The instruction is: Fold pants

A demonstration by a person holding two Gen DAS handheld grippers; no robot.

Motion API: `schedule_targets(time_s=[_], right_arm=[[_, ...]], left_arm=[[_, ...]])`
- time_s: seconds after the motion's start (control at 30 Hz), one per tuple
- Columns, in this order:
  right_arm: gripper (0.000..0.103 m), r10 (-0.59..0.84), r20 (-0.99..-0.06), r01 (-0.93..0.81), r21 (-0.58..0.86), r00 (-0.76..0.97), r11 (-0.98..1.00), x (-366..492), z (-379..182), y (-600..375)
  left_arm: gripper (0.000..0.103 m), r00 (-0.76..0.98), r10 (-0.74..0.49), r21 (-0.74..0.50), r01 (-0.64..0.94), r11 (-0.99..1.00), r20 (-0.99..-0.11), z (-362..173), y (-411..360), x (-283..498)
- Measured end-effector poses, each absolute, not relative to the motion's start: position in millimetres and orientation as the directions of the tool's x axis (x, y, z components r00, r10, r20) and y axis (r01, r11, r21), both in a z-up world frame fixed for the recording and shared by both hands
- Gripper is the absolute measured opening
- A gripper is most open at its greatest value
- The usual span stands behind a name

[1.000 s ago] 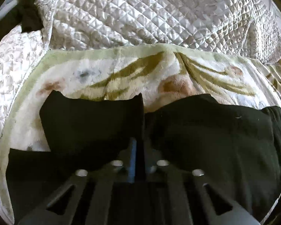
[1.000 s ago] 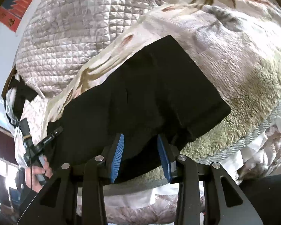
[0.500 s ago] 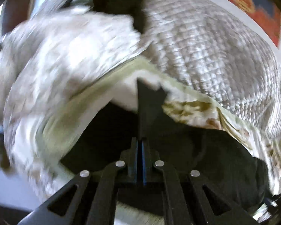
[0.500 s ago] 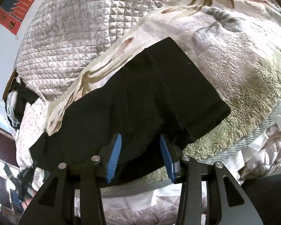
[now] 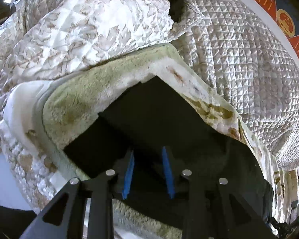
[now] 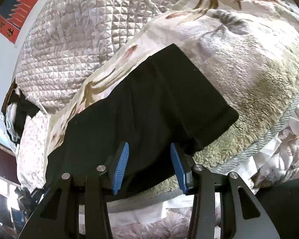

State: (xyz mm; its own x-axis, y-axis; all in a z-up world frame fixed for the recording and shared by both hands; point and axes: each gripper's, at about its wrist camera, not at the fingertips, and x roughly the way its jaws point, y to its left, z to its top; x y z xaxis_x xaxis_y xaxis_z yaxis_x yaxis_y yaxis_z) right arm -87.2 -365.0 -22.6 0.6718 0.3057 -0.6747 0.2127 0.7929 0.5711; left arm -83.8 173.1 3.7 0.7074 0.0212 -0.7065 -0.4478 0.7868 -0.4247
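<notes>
The black pants (image 6: pixel 149 107) lie folded flat on a fleecy cream-and-green blanket (image 6: pixel 249 75), spreading away from the right gripper (image 6: pixel 148 164) toward the upper right, where their squared end sits on the blanket's pile. That gripper hangs just over the near edge of the cloth, its blue pads (image 6: pixel 120 167) parted with dark fabric showing in the gap and neither pad pressing on it.

Through the left wrist camera the pants (image 5: pixel 159 119) fill the space straight ahead of the left gripper (image 5: pixel 147 171), running off to its right. Its jaws are opening; the blue pads (image 5: pixel 129 174) stand apart above the cloth, with nothing pinched between them.

The blanket (image 5: pixel 85 103) frames the pants ahead and to the left of this gripper. Beyond it rise a white leaf-patterned quilt (image 5: pixel 85 29) and, further right, a diamond-stitched quilt (image 5: pixel 249 63).
</notes>
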Motion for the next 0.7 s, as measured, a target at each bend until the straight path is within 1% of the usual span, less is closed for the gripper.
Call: schedule_targets(time_s=[0.1,0.17,0.23,0.27,0.37,0.47,0.7], right_arm=[[0.044,0.293,-0.664,0.226,0.58,0.687,0.783,-90,-22,-369],[0.044,0.291,-0.663,0.233,0.584,0.69,0.778,-89,-23,-372],[0.044,0.286,-0.655,0.235,0.589,0.699,0.773,-89,-23,-374],[0.044,0.282,-0.653,0.237,0.589,0.703,0.773,-89,-22,-374],[0.044,0.275,-0.658,0.25,0.588,0.701,0.769,-92,-21,-374],[0.044,0.26,-0.684,0.284,0.575,0.682,0.767,-99,-23,-376],[0.044,0.29,-0.662,0.29,0.622,0.691,0.728,-89,-32,-384]], left_arm=[[0.03,0.697,0.031,-0.411,-0.458,0.788,-0.717,3,173,-75],[0.03,0.686,0.052,-0.372,-0.454,0.81,-0.725,3,168,-70],[0.026,0.672,0.082,-0.321,-0.452,0.832,-0.736,4,163,-68],[0.022,0.67,0.091,-0.307,-0.451,0.838,-0.737,4,162,-68],[0.017,0.668,0.091,-0.31,-0.456,0.834,-0.738,4,166,-69],[0.016,0.67,0.089,-0.31,-0.453,0.836,-0.737,4,167,-70],[0.016,0.671,0.095,-0.309,-0.456,0.835,-0.735,3,165,-70]])
